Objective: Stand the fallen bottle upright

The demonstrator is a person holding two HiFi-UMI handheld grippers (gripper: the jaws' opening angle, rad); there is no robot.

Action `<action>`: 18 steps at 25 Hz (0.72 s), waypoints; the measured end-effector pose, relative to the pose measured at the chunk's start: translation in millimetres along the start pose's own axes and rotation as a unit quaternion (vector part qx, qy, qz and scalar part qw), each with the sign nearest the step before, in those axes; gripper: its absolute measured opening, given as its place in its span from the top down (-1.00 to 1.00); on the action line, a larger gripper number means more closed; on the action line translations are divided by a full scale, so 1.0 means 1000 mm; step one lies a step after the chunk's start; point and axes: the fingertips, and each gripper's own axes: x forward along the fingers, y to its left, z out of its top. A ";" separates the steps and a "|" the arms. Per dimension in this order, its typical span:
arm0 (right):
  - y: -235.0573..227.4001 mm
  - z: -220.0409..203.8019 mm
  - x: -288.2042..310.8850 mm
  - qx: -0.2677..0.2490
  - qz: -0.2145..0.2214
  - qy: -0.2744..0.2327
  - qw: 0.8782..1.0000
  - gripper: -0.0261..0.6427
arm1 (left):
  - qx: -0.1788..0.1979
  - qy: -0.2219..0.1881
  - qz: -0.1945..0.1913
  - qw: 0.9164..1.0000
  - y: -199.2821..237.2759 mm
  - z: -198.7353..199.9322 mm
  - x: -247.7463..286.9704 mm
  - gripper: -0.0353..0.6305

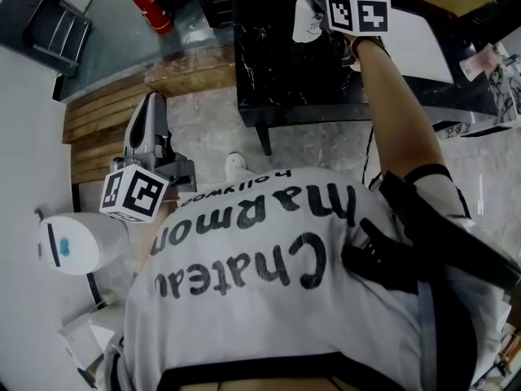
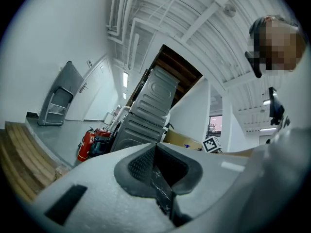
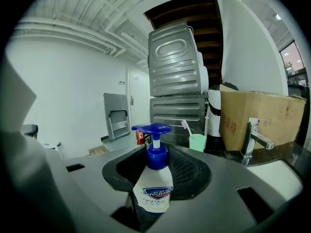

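The right gripper (image 3: 158,176) grasps the soap bottle (image 3: 153,191), which stands between its jaws with its long axis vertical and pump up, above the dark worktop (image 1: 277,72). The left gripper (image 2: 155,174), closed and empty, hangs well apart.

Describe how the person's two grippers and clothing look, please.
The left gripper and the right gripper have pale grey moulded shells with dark, textured pads inside. The left marker cube and the right marker cube are white with black squares. The person wears a white T-shirt with black lettering, and a black strap crosses near the right shoulder.
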 end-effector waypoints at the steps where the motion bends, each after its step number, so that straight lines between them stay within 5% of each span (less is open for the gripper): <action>1: 0.001 0.000 0.001 0.000 0.000 0.000 1.000 0.53 | 0.000 -0.002 0.002 1.000 0.000 0.001 -0.002 0.85; 12: 0.001 -0.001 -0.009 -0.013 0.007 -0.020 1.000 0.53 | 0.005 -0.013 0.004 1.000 -0.003 0.009 -0.009 0.85; 18: 0.003 -0.001 -0.014 -0.042 0.011 0.003 0.999 0.32 | 0.006 -0.009 -0.003 1.000 -0.004 0.010 -0.005 0.85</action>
